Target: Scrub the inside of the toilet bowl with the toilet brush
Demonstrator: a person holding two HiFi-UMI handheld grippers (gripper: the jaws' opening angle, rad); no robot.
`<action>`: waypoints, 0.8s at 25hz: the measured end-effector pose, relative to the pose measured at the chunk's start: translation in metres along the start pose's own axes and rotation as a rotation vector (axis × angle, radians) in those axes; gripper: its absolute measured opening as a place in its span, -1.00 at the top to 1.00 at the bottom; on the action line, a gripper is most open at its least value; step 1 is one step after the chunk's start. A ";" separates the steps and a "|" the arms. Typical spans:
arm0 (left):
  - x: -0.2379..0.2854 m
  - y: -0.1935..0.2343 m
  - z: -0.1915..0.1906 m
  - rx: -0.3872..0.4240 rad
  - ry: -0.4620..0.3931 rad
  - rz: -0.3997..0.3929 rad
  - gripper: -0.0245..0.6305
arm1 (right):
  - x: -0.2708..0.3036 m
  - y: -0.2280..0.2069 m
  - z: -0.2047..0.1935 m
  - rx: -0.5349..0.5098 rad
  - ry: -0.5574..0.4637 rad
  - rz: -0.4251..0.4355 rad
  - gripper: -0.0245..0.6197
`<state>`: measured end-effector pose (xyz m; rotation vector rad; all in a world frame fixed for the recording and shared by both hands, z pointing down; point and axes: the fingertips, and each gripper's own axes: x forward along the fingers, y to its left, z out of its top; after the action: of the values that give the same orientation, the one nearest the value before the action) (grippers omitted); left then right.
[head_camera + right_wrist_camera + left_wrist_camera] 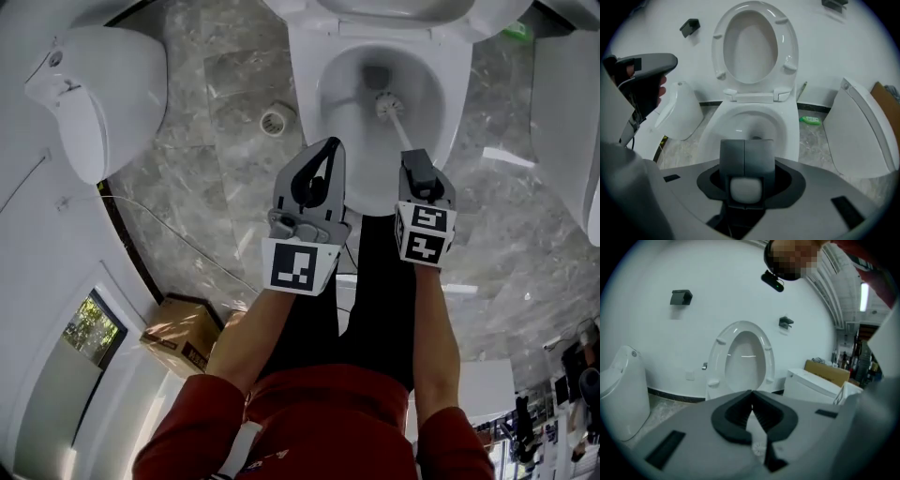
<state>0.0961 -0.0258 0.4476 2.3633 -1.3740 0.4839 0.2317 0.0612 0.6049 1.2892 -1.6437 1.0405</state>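
The white toilet bowl (309, 89) stands at the top middle of the head view, with its seat and lid raised (752, 42). The toilet brush head (384, 101) sits inside the bowl near the drain. Its pale handle (401, 129) slants back to my right gripper (415, 157), which is shut on the handle just over the bowl's front rim. In the right gripper view the handle's rounded white end (746, 187) shows between the dark pads (733, 157). My left gripper (331, 143) hangs beside it over the front rim, its tips (751, 393) meeting on nothing.
A second white fixture (103, 94) stands at the left and another (862, 136) at the right. A round floor drain (274, 120) lies on the grey marble floor. A cardboard box (178, 333) sits by the wall, a green bottle (810, 120) behind the toilet.
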 end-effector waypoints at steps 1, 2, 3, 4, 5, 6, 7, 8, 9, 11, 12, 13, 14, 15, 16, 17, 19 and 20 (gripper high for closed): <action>0.005 0.003 -0.009 0.002 0.012 -0.008 0.93 | 0.008 0.003 -0.003 0.007 0.006 0.004 0.42; 0.011 0.006 -0.015 0.009 0.020 -0.016 0.93 | 0.015 0.006 -0.004 0.012 0.012 0.008 0.42; 0.015 0.009 -0.019 0.017 0.023 -0.024 0.93 | 0.020 0.008 -0.005 0.018 0.017 0.007 0.42; 0.019 0.010 -0.022 0.022 0.021 -0.029 0.93 | 0.026 0.008 -0.005 0.023 0.022 0.004 0.43; 0.022 0.012 -0.023 0.023 0.018 -0.034 0.93 | 0.030 0.008 -0.004 0.026 0.024 -0.003 0.43; 0.023 0.014 -0.024 0.020 0.017 -0.037 0.93 | 0.034 0.006 -0.001 0.026 0.024 -0.014 0.43; 0.024 0.016 -0.026 0.016 0.019 -0.039 0.93 | 0.037 0.004 0.004 0.024 0.017 -0.027 0.43; 0.024 0.018 -0.027 0.012 0.023 -0.041 0.93 | 0.039 0.001 0.012 0.021 0.004 -0.042 0.43; 0.023 0.020 -0.027 0.012 0.025 -0.043 0.93 | 0.039 -0.003 0.023 0.020 -0.015 -0.057 0.43; 0.022 0.024 -0.027 0.011 0.024 -0.046 0.93 | 0.036 -0.009 0.050 0.030 -0.067 -0.078 0.43; 0.020 0.026 -0.028 0.008 0.025 -0.045 0.93 | 0.035 -0.011 0.064 0.044 -0.094 -0.080 0.43; 0.019 0.027 -0.028 0.003 0.027 -0.044 0.93 | 0.034 -0.010 0.077 0.061 -0.118 -0.073 0.43; 0.017 0.028 -0.030 -0.001 0.030 -0.041 0.93 | 0.035 -0.006 0.088 0.078 -0.139 -0.056 0.43; 0.016 0.030 -0.031 -0.004 0.033 -0.038 0.93 | 0.036 0.000 0.097 0.089 -0.156 -0.037 0.43; 0.015 0.032 -0.032 -0.006 0.036 -0.034 0.93 | 0.038 0.009 0.103 0.088 -0.164 -0.021 0.43; 0.014 0.035 -0.033 -0.008 0.038 -0.030 0.93 | 0.039 0.019 0.106 0.072 -0.163 -0.013 0.43; 0.012 0.040 -0.036 -0.017 0.047 -0.023 0.93 | 0.039 0.039 0.103 0.020 -0.151 0.004 0.43; 0.011 0.042 -0.037 -0.022 0.052 -0.019 0.93 | 0.038 0.047 0.099 -0.003 -0.143 0.020 0.43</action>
<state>0.0604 -0.0360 0.4907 2.3280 -1.3254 0.5190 0.1695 -0.0364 0.5993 1.3754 -1.7671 0.9755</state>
